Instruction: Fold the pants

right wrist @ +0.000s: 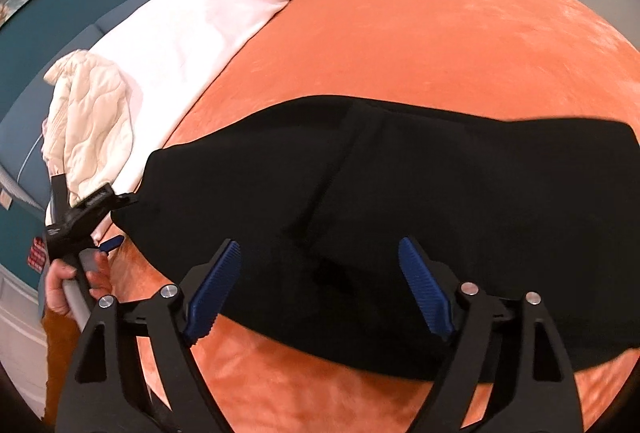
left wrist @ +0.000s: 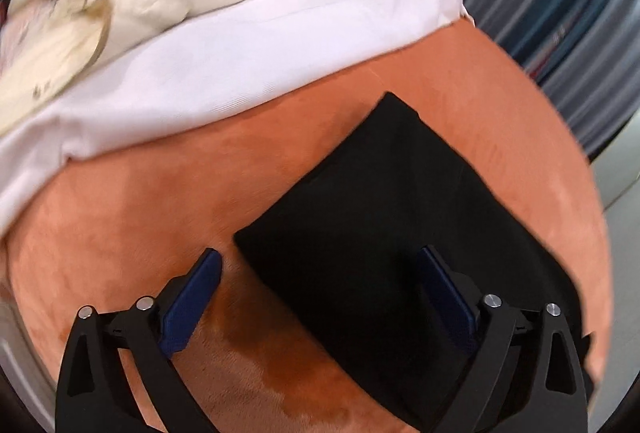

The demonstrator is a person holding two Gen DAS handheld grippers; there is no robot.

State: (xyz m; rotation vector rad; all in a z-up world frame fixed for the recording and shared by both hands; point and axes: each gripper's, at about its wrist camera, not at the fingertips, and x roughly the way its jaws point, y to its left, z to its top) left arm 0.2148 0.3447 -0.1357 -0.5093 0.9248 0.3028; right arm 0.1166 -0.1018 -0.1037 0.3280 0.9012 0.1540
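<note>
Lying folded on the orange blanket [right wrist: 400,33], black pants [right wrist: 400,201] sit beneath both spread hand-held grippers [left wrist: 320,273] [right wrist: 320,269].

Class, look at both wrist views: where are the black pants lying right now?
The pants lie flat on the orange blanket, below both open grippers: the right gripper over their near edge, the left gripper at their end, near the white sheet.

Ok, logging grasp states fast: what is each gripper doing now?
Left gripper: open, holding nothing, over an edge of the black pants.
Right gripper: open, empty, above the pants.
</note>
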